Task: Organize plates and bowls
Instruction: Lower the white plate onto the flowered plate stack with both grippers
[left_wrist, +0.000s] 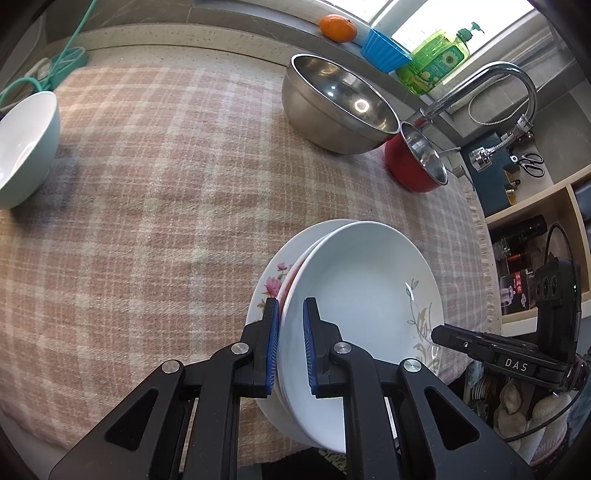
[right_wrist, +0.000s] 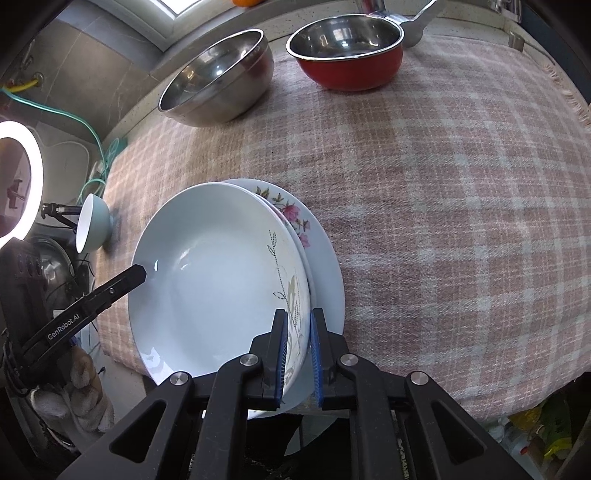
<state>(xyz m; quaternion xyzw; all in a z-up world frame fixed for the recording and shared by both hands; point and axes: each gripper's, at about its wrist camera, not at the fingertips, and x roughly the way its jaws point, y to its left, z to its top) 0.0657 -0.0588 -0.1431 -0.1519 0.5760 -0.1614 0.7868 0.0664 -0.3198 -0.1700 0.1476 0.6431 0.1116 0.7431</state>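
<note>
- Blue-padded fingers of the left gripper (left_wrist: 290, 345) are clamped on the near-left rim of the top white plate (left_wrist: 365, 280); the right gripper (right_wrist: 298, 349) is clamped on the same plate's opposite rim, where a grey leaf-sprig pattern runs.
- That top plate sits on a stack with a flower-printed plate (left_wrist: 267, 284) beneath it; a reddish rim shows between the two. Whether the top plate is lifted clear of the one below cannot be told.
- Stack position: at the near edge of the pink-plaid cloth (left_wrist: 166, 177), overhanging the counter's front edge.
- Open cloth stretches beyond and to both sides of the stack, with wide bare room in the middle.
- Far side: a large steel mixing bowl (left_wrist: 340, 107) and, just beside it, a red pot (left_wrist: 417, 162) with a steel inside, near the cloth's fringed right edge.
- Far left: a pale green bowl (left_wrist: 26, 147), well apart from the stack.
- Behind, on the sill: an orange (left_wrist: 338, 27), a blue cup (left_wrist: 384, 50) and a green soap bottle (left_wrist: 439, 59); a faucet (left_wrist: 491, 88) arches to the right.
- Writing: "DAS" on the right gripper's body in the left wrist view; "GenRobot.AI" on the left gripper's finger in the right wrist view.
</note>
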